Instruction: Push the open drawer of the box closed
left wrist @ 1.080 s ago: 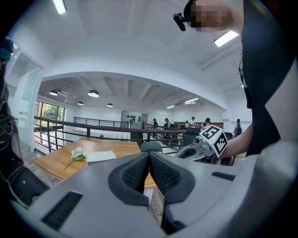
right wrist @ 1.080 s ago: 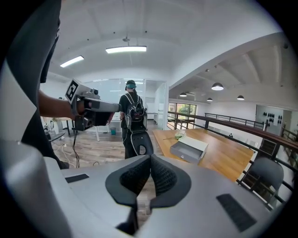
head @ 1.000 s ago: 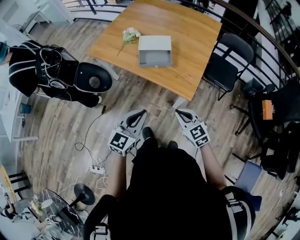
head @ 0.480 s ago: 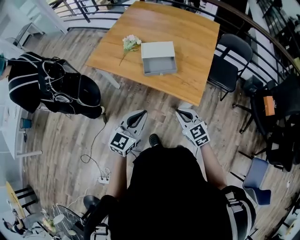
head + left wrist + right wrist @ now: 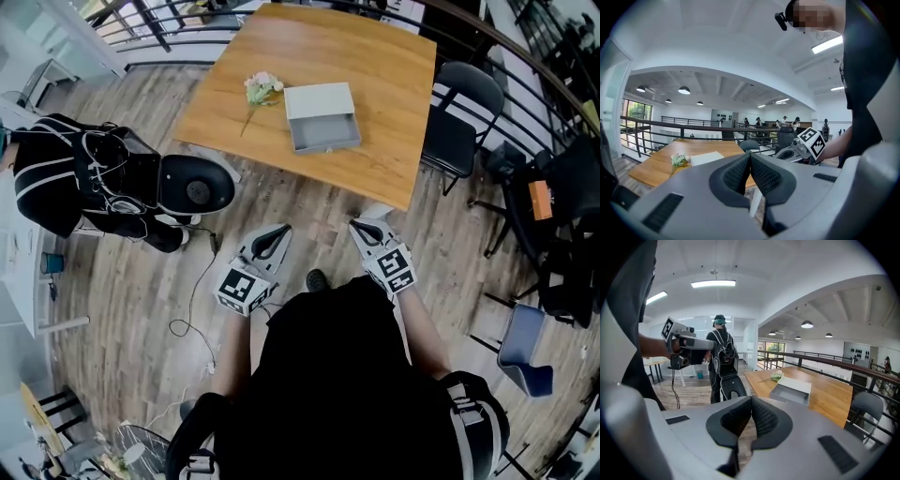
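Wood floor runs under a big wooden desk [image 5: 375, 56] in a wide room with rails. On the desk sits a white box [image 5: 319, 97]. Its drawer [image 5: 326, 133] is pulled out toward the person. A small flower [image 5: 262, 87] lies just beside the box, on its left. A black chair [image 5: 456, 122] stands at the right side of the desk.

The left claw [image 5: 271, 238] is clenched tight with nothing in it. The right claw [image 5: 367, 229] is clenched tight too, and it is also empty. Both claws are over the floor, well apart from the desk, so the push has not begun.

What could go wrong? The box looks light. If 1 claw pushes the drawer at a corner, the box may turn or slide across the desk, and the drawer would not close. A push too far to the left could bump the flower. A cord [image 5: 193, 281] lies on the floor near the left claw, and a foot could catch on it.
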